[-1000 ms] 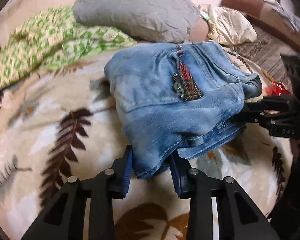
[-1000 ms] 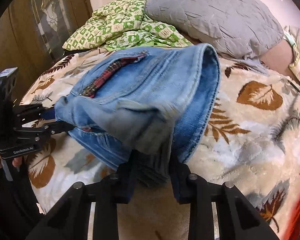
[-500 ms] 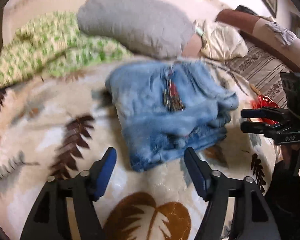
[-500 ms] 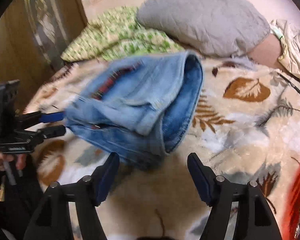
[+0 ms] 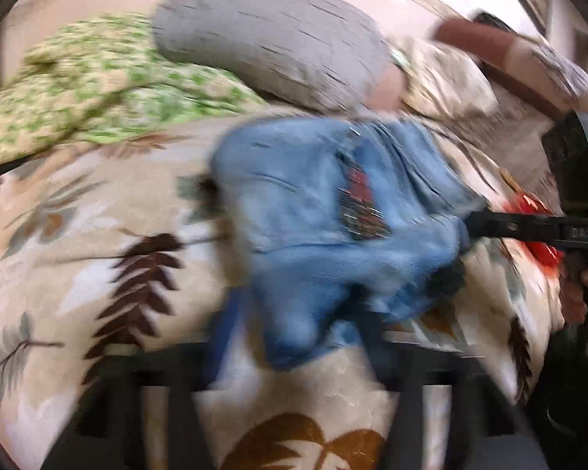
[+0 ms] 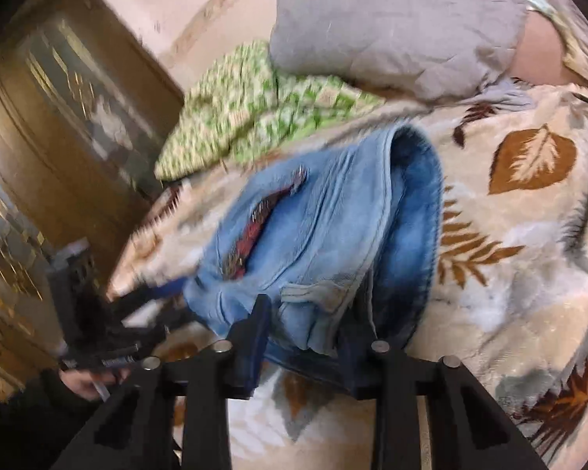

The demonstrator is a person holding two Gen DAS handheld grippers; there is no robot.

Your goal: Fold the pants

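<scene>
Bed [image 6: 529,235]: carrying everything in view, lying under a cream blanket printed with brown and grey leaves.
Cupboard [image 6: 58,117]: standing at the bed's far side in the right wrist view, brown wood with patterned glass.
Pillow [image 5: 270,39]: grey and creased, resting at the head of the bed, overlapping the green cloth.
Green cloth [image 5: 98,90]: lying bunched beside the pillow, green and white check, just behind the jeans.
Jeans [image 5: 333,227]: lying folded in a thick blue bundle in the middle of the blanket, a red and dark patch facing up, the open waistband showing darker blue inside in the right wrist view.
Jeans, near edges: bulging between the fingers of both tongs, one corner toward each.
Left tongs [image 5: 298,337]: heavily blurred, fingers sitting either side of the bundle's near corner, denim between them; impossible to tell whether pinching or merely straddling.
Right tongs [image 6: 305,337]: fingers partly closed around the folded edge by the waistband, denim filling the gap and touching both pads; firmness of the grip not clear.
Right tongs seen from the left wrist view: reaching in from the right, tips meeting the bundle's right edge.
Hand [image 6: 86,384]: gripping the left tongs' handle at lower left of the right wrist view.
Red object [image 5: 537,227]: lying on the blanket behind the right tongs, too blurred to identify.
</scene>
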